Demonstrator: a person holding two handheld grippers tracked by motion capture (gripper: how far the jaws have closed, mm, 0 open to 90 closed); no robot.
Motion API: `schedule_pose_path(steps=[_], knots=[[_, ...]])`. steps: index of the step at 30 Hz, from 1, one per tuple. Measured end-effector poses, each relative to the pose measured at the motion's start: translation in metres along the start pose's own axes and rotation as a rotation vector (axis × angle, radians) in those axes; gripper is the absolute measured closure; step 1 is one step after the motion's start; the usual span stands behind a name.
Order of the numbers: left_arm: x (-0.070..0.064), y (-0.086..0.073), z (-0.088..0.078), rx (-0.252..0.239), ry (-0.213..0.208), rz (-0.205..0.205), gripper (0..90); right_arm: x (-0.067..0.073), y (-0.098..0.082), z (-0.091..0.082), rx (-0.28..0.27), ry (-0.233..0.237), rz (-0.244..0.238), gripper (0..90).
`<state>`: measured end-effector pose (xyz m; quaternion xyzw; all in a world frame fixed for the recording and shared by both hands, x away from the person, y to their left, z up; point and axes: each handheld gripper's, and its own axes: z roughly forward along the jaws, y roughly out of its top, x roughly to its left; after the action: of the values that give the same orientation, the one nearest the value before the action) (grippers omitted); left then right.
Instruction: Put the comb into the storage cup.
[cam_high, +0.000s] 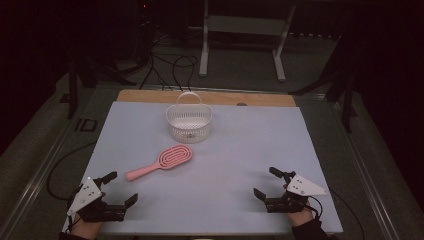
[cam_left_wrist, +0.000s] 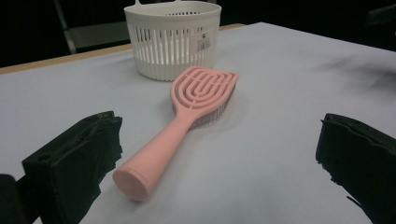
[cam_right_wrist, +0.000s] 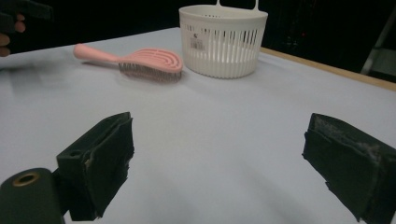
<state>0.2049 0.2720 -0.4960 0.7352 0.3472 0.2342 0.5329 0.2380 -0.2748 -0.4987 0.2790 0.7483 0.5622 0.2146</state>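
While both sets of jaws stand wide open and hold nothing, the pink hairbrush (cam_high: 162, 162) lies untouched on the counter (cam_high: 240, 150).
Left gripper (cam_high: 118, 188) and right gripper (cam_high: 266, 182) rest at the near edge, well apart; the brush's handle end lies just ahead of the left jaws, its head near the white slotted basket (cam_high: 189, 122), whose small label is too small to read; beyond, a dark room with floor cables.

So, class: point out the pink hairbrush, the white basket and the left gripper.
pink hairbrush (cam_high: 175, 156): high view, on its slotted head.
white basket (cam_high: 189, 131): high view, on its slatted front wall.
left gripper (cam_high: 120, 188): high view, midway between its open jaws.
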Motion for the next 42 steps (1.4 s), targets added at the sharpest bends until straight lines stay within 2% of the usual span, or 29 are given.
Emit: schedule_pose_path(steps=[15, 19, 25, 30, 38, 42], knots=[[-0.002, 0.002, 0.001, -0.011, -0.012, 0.003, 0.0, 0.004, 0.002, -0.003, -0.008, -0.017, -0.028, 8.8], [-0.003, 0.004, 0.001, -0.015, -0.014, 0.005, 0.0, 0.004, 0.003, -0.003, -0.012, -0.026, -0.020, 8.8], [-0.004, 0.007, 0.000, -0.017, -0.016, 0.007, 0.0, 0.003, 0.005, -0.007, -0.020, -0.061, -0.018, 9.0], [-0.006, 0.009, 0.001, -0.002, -0.036, 0.011, 0.0, 0.003, 0.005, -0.007, -0.022, -0.050, -0.011, 9.0], [-0.007, 0.016, -0.001, -0.010, -0.059, 0.008, 0.0, 0.005, 0.005, -0.006, -0.021, -0.042, -0.013, 9.0], [-0.009, 0.018, -0.001, 0.001, -0.063, 0.024, 0.0, 0.006, 0.006, -0.007, -0.026, -0.041, -0.012, 9.0]])
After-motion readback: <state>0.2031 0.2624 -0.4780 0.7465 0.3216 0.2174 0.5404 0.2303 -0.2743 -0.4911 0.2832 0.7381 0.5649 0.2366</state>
